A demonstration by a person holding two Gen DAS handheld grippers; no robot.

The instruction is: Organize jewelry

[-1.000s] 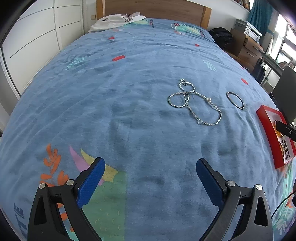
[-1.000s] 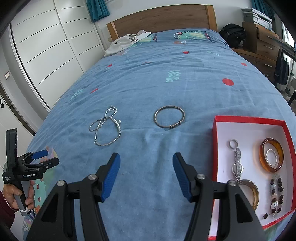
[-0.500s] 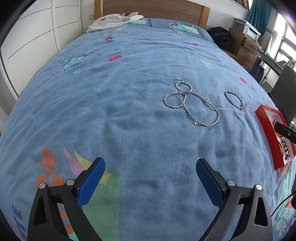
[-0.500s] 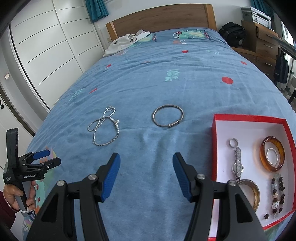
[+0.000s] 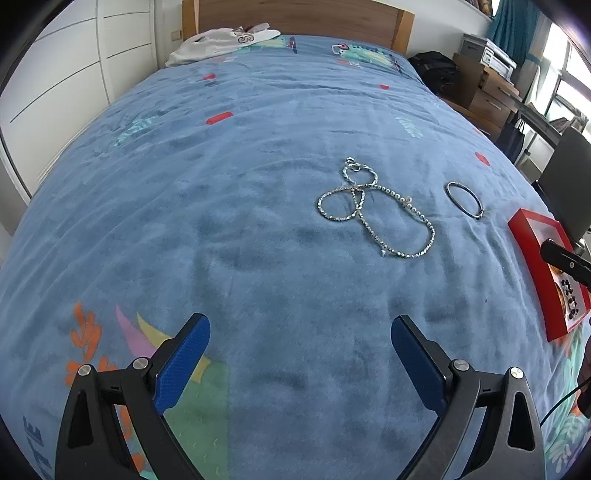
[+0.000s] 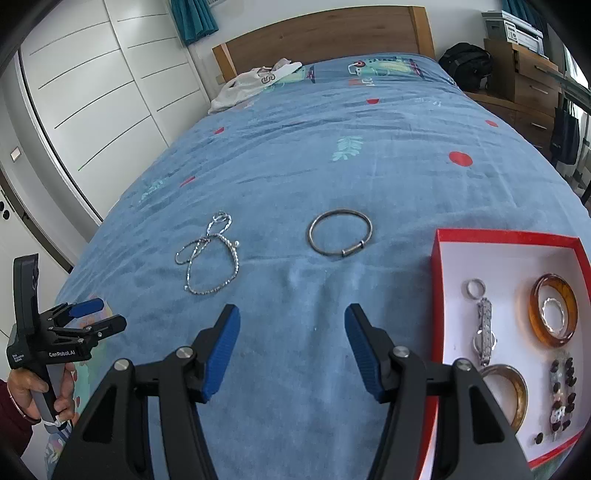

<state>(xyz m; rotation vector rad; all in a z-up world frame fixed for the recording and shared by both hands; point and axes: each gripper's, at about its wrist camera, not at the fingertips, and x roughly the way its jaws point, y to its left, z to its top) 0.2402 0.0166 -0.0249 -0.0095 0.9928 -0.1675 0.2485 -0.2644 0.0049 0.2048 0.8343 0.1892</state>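
A silver beaded necklace (image 5: pixel 373 206) (image 6: pixel 210 254) lies looped on the blue bedspread. A thin silver bangle (image 5: pixel 464 199) (image 6: pixel 340 236) lies to its right. A red box with a white inside (image 6: pixel 506 236) (image 5: pixel 532 258) holds an amber bangle (image 6: pixel 553 309), a gold bangle (image 6: pixel 509 391), a silver watch (image 6: pixel 485 332), a ring and dark beads. My left gripper (image 5: pixel 299 347) is open and empty, well short of the necklace; it also shows at the left of the right wrist view (image 6: pixel 94 314). My right gripper (image 6: pixel 291 332) is open and empty, short of the bangle.
A white garment (image 6: pixel 255 85) lies near the wooden headboard (image 6: pixel 325 33). White wardrobe doors (image 6: pixel 92 92) stand on the left. A black bag (image 6: pixel 467 66) and wooden drawers (image 6: pixel 524 81) stand right of the bed.
Both grippers have crept forward over the bed, so the jewelry sits slightly nearer in each view. Both stay open. Nothing on the bed has moved.
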